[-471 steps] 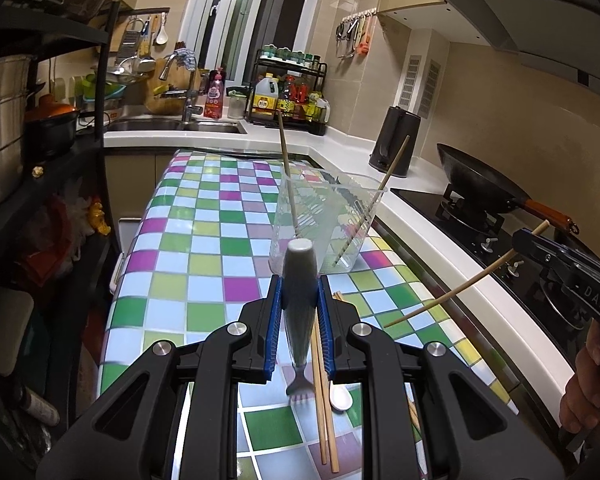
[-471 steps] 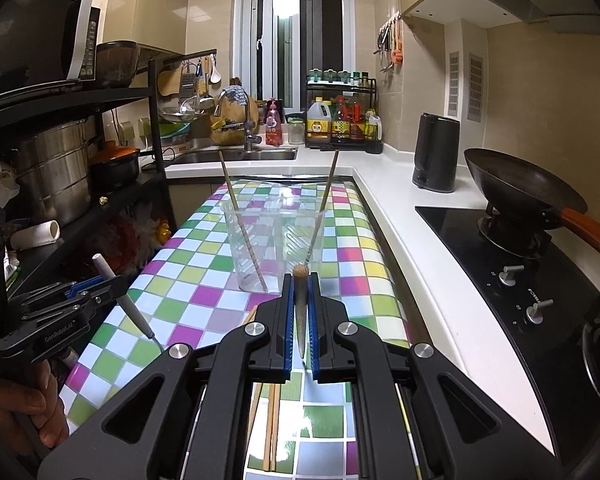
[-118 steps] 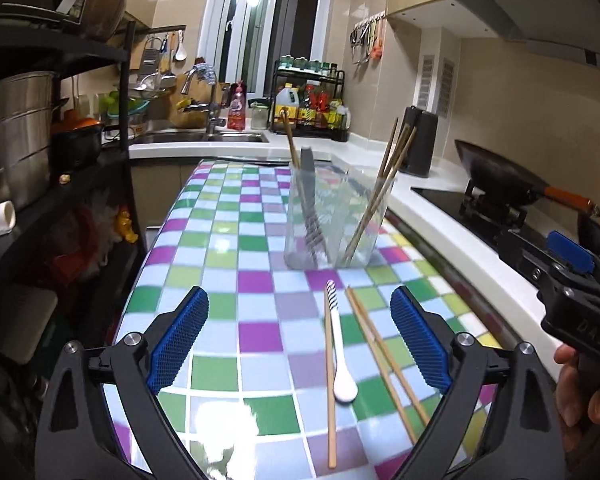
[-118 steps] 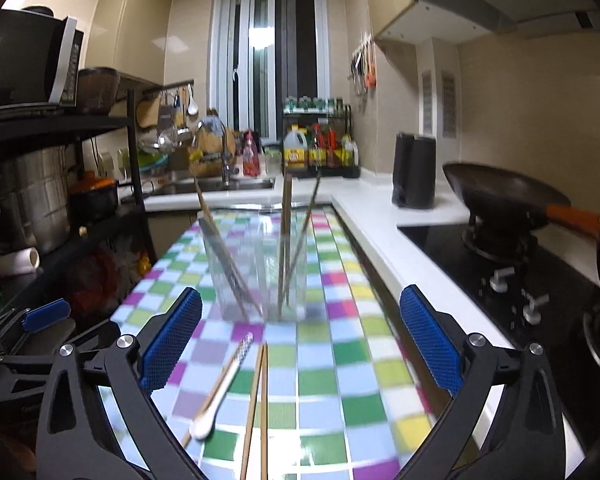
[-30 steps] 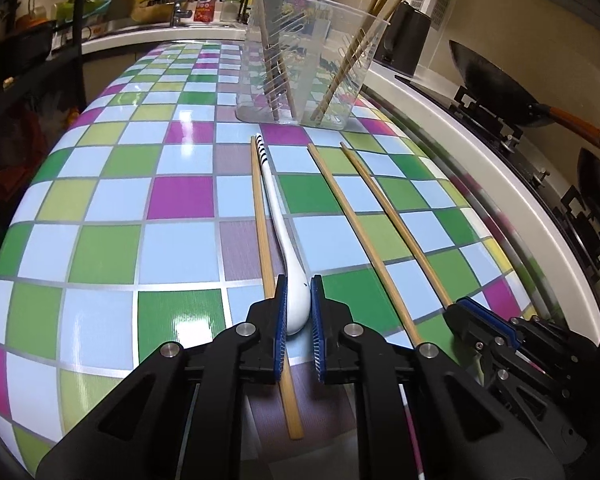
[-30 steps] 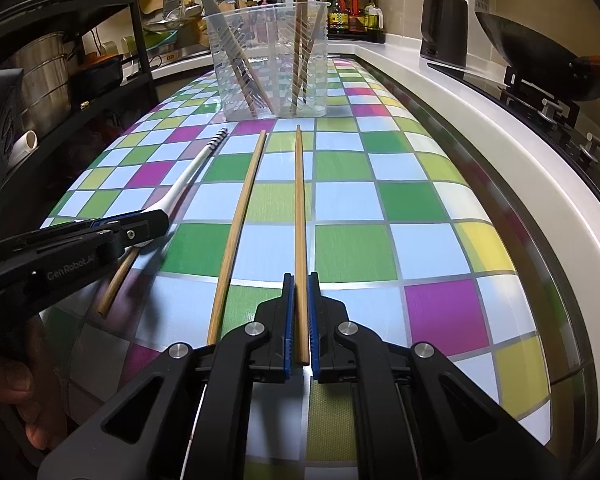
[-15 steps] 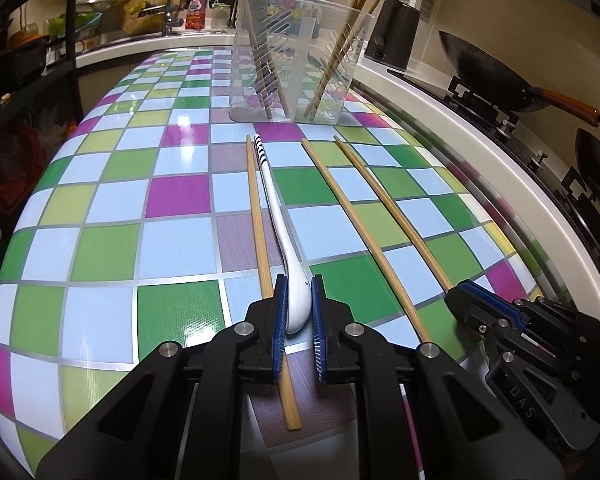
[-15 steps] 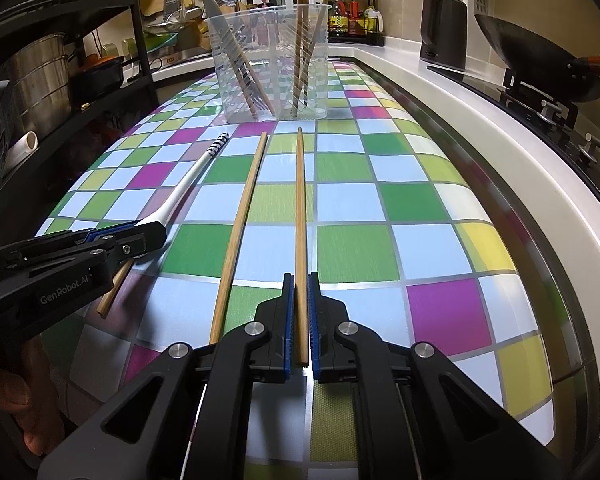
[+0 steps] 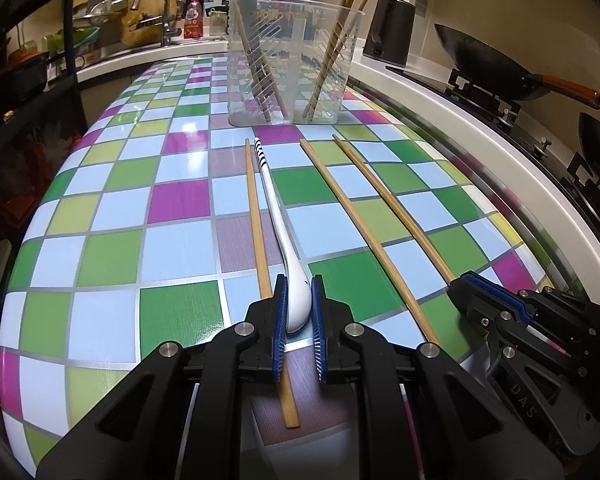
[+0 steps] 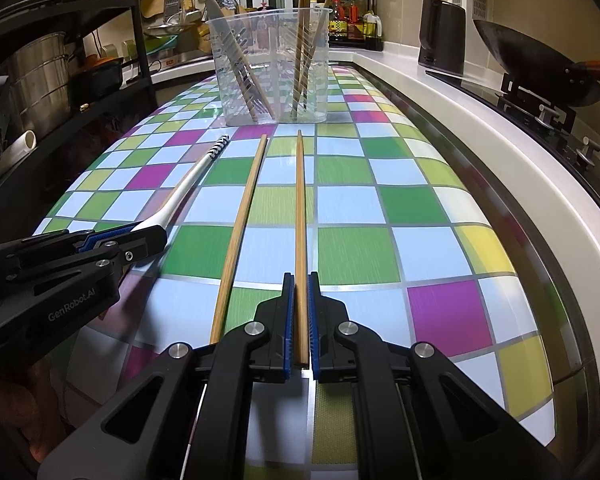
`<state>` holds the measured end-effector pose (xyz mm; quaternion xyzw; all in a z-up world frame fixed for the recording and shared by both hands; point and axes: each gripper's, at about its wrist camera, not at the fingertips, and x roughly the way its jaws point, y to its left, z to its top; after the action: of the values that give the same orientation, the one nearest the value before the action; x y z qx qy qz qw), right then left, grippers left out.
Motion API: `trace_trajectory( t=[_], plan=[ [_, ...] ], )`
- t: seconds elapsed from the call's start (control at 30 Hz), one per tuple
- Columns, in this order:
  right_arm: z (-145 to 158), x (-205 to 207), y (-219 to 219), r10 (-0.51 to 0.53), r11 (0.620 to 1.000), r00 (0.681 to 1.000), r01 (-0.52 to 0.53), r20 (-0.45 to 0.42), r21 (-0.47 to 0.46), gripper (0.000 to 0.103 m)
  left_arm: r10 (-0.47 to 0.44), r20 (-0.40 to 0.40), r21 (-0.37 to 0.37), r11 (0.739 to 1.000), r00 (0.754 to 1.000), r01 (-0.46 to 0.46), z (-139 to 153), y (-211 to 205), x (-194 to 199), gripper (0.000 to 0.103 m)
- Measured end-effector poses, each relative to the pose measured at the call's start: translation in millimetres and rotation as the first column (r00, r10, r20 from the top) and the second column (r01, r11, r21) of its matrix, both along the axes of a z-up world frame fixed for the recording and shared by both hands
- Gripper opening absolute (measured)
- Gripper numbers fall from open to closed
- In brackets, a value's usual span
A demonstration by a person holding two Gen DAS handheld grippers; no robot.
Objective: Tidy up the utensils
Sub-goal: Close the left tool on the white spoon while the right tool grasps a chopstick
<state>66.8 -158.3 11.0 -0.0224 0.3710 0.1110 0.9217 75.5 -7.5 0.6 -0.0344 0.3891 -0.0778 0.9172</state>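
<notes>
A white spoon [image 9: 274,204] with a striped handle tip lies on the checkered tabletop, and my left gripper [image 9: 299,284] is shut on its bowl. One chopstick [image 9: 256,216] lies just left of the spoon, partly under the gripper. My right gripper [image 10: 299,280] is shut on the near end of a chopstick [image 10: 300,200], with another chopstick [image 10: 240,216] lying loose to its left. The clear plastic container [image 10: 268,64] stands further back and holds several chopsticks and a fork. The left gripper [image 10: 140,236] and the spoon [image 10: 188,184] also show in the right wrist view.
A white counter edge [image 10: 500,152] runs along the right with a stove, a wok [image 9: 484,64] and a black kettle [image 10: 440,36]. A dark shelf rack with pots [image 10: 36,76] stands on the left. The sink [image 9: 152,36] and bottles are at the back.
The left gripper has tipped slightly with the spoon's bowl still in it. The right gripper has kept still on its chopstick.
</notes>
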Motion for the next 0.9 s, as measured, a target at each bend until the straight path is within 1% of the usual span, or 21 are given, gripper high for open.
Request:
trace_trajectory(
  t=[0.23,0.73,0.9],
  plan=[
    [0.1,-0.1,1.5,-0.002,1.000,1.000,0.002,0.005,-0.009,0.007,-0.004,0.014,0.036,0.999,1.000,0.004,-0.2,-4.6,-2.0,0.012],
    [-0.2,-0.6,2.9,-0.002,1.000,1.000,0.002,0.009,-0.019,0.007,-0.018,0.018,0.051,0.999,1.000,0.018,0.1,-9.6,-2.6,0.012],
    [1.1,0.2,3.7,0.000,1.000,1.000,0.000,0.004,-0.025,0.006,-0.020,0.016,0.044,0.999,1.000,0.019,0.7,-10.5,-2.7,0.012]
  ],
)
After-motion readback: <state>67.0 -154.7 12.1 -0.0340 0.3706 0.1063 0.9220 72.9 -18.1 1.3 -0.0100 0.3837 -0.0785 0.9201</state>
